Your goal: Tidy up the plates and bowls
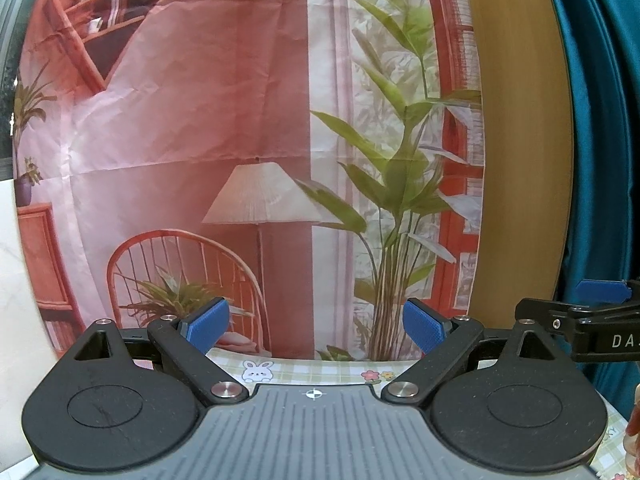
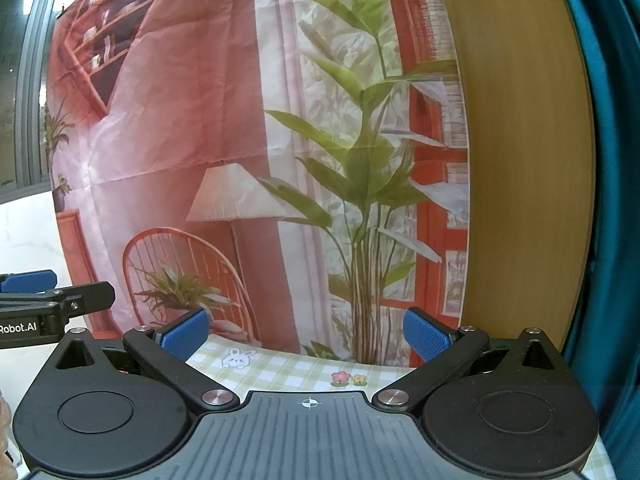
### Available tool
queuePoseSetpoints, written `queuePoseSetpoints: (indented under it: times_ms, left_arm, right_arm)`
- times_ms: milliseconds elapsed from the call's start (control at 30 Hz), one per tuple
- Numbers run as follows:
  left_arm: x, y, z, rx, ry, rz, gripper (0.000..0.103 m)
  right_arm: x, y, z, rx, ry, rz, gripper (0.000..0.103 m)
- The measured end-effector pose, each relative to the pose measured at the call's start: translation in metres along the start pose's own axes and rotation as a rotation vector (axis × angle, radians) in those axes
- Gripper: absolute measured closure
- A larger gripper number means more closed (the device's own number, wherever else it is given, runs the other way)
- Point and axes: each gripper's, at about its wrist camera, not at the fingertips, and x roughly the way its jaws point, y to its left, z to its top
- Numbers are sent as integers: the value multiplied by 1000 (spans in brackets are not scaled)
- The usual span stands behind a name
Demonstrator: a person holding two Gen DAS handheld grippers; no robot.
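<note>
No plates or bowls show in either view. My left gripper [image 1: 316, 326] is open and empty, its blue pads [image 1: 210, 326] wide apart, held level above a green checked tablecloth [image 1: 304, 370]. My right gripper [image 2: 306, 334] is open and empty too, above the same cloth [image 2: 280, 368]. Both point at a printed backdrop. The right gripper shows at the right edge of the left wrist view [image 1: 600, 308]; the left gripper shows at the left edge of the right wrist view [image 2: 36, 300].
A printed fabric backdrop [image 1: 248, 140] with a lamp, chair and plant hangs straight ahead. A wooden panel [image 1: 520, 140] and teal curtain [image 1: 600, 140] stand to the right. A white wall [image 2: 28, 232] is to the left.
</note>
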Motion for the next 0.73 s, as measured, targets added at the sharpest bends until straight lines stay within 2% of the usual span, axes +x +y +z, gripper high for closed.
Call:
queuePoseSetpoints:
  times_ms: [733]
  left_arm:
    - [1, 5, -2, 7, 3, 29, 8]
  right_arm:
    - [2, -2, -6, 11, 13, 0, 0]
